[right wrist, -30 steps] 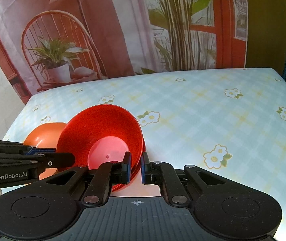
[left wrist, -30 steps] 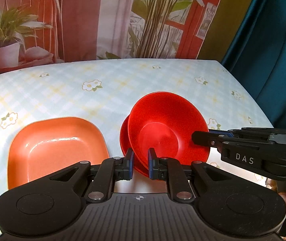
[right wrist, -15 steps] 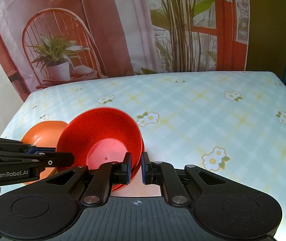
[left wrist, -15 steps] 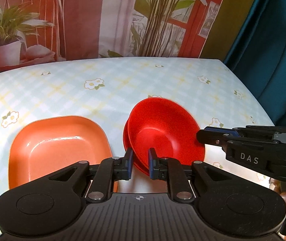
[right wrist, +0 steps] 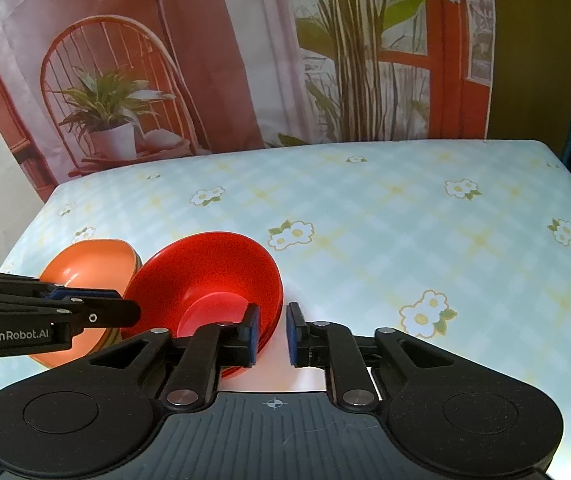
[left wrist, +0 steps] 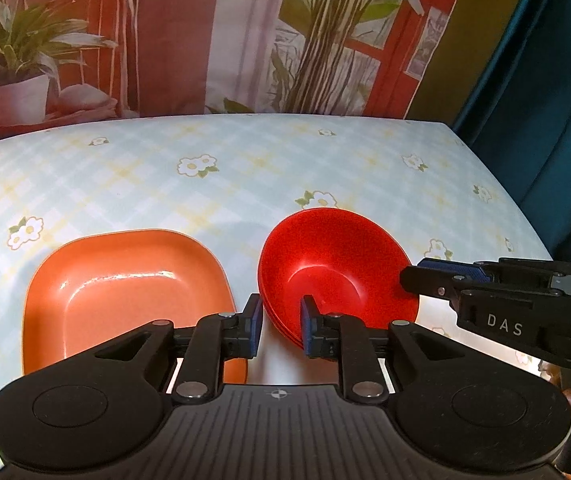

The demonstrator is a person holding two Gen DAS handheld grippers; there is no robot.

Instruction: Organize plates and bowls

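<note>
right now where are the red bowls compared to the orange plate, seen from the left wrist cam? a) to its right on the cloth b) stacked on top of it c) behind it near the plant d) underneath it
a: the nested red bowls sit on the flowered tablecloth to the right of the orange plate, beside it and not on it.

Red bowls (left wrist: 333, 264) are sitting nested in a small stack w/ rims showing one under another at the near side, mouths up, resting on the tablecloth near the front edge. Glossy, round, deep, w/ a flat inner base. An orange plate (left wrist: 125, 292) is lying flat just beside them on the left, apart by a narrow strip of cloth; squarish w/ rounded corners, shallow raised rim, shiny. From the right wrist view the plate (right wrist: 93, 268) is showing stacked edges, approx. two or more; exact count unclear.
</note>
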